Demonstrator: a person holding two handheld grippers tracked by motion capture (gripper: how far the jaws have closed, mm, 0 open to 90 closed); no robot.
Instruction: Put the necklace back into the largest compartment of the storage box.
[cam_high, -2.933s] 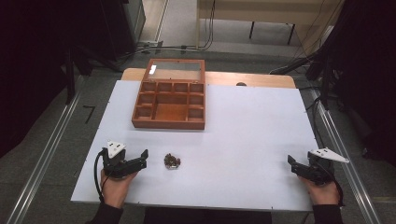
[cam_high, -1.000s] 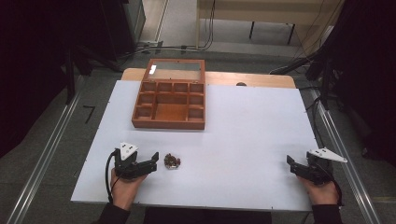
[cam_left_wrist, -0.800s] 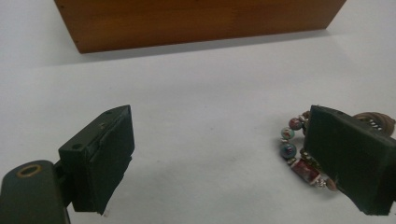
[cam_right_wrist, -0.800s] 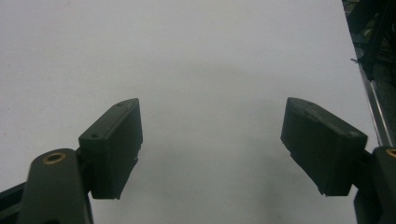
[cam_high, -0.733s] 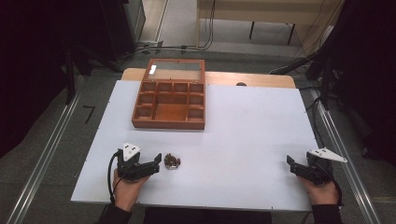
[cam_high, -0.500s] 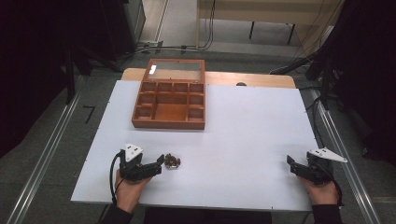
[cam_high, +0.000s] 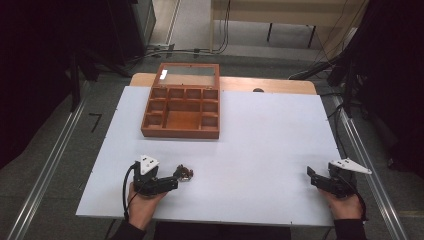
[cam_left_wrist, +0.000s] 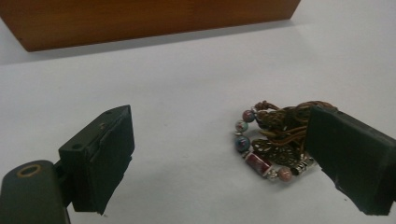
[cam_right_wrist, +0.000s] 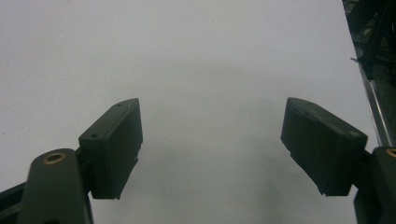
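Jaws, left gripper (cam_left_wrist: 219, 154): apart, low on the white table (cam_high: 270, 135), beaded bracelet (cam_left_wrist: 273, 144) against the right-hand jaw, off-centre, likely lined up for a pinch. Wooden compartment box (cam_high: 181, 107): well beyond, open. Right gripper (cam_right_wrist: 212, 149): jaws apart, empty, seemingly parked.

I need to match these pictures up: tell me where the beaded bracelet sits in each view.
High view: bracelet lies near the front left, at the left claw.
Left gripper view: right of centre, beside the right-hand jaw.
Right gripper view: not in it.
Shared landmark: the wooden box.
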